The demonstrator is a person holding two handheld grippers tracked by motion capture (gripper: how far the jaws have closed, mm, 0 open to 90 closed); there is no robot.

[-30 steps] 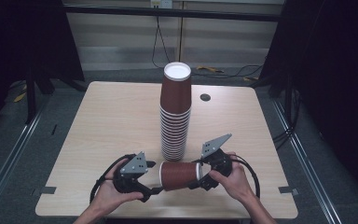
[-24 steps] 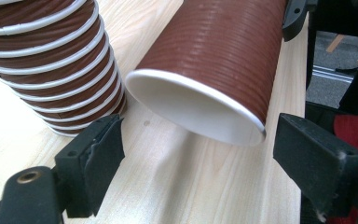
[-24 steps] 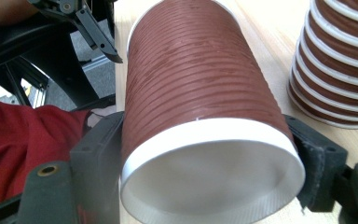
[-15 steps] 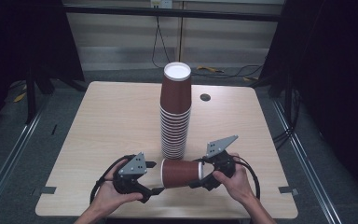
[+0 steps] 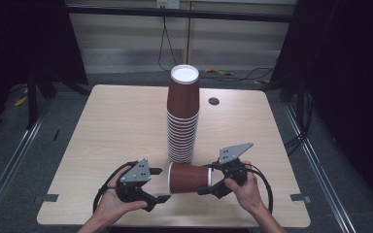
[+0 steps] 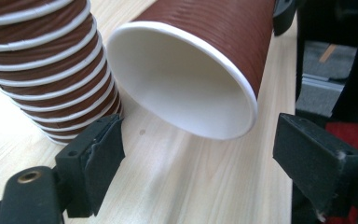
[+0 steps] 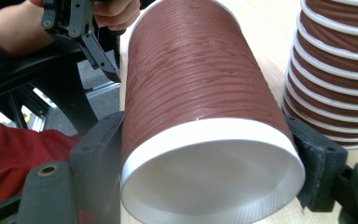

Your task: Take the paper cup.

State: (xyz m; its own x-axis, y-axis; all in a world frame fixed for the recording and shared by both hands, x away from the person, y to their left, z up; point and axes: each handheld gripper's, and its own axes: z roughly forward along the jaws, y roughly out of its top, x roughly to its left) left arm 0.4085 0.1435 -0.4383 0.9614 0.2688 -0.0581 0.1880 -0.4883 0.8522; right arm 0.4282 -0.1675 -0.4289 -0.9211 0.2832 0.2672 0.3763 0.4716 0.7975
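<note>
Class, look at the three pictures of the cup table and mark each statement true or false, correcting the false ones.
1. The right tongs hold a single brown cup sideways. True.
2. The left tongs are clamped on that cup. False: their jaws stand open, with the cup's open mouth just ahead of them and untouched.
3. The tall stack of cups stands upside down, bases upward. True.
4. The stack stands at the far right corner of the table. False: it stands near the middle.
5. The table top is dark metal. False: it is light wood.
</note>
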